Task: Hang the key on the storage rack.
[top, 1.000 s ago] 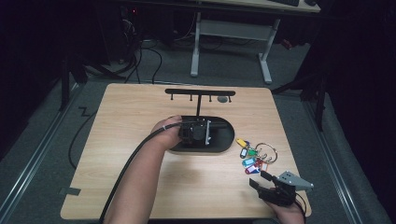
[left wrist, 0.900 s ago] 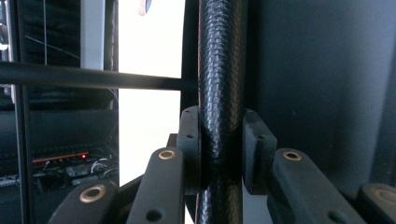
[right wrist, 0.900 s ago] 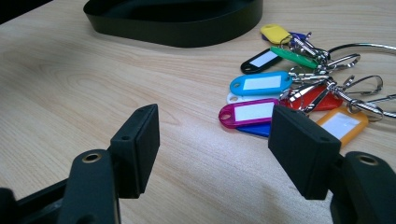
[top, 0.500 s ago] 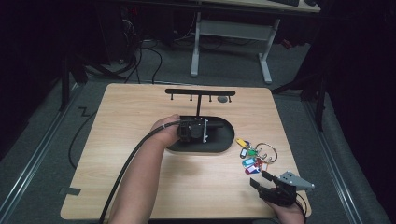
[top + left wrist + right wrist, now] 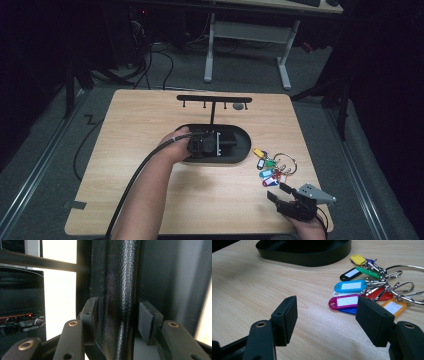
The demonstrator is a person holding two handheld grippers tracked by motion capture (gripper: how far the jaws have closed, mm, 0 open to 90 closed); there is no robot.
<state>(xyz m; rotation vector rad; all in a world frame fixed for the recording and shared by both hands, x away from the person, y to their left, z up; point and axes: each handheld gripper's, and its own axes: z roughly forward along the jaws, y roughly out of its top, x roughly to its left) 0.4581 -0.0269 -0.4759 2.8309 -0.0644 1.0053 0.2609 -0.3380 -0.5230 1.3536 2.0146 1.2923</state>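
So, left claw [image 5: 220,144] over black oval base [image 5: 243,148] of key stand, jaws just opening, pads either side of upright post [image 5: 117,302], not pinching. Right claw [image 5: 325,320] spread, empty, near desk [image 5: 150,115] edge; key tag bunch [image 5: 362,287] just ahead, nearer right claw.

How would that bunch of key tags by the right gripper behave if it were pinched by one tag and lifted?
The bunch of key tags would probably hang floppy, since clips on a wire ring join the tags loosely. It looks light: thin plastic tags. On the smooth table it may slide when pushed.
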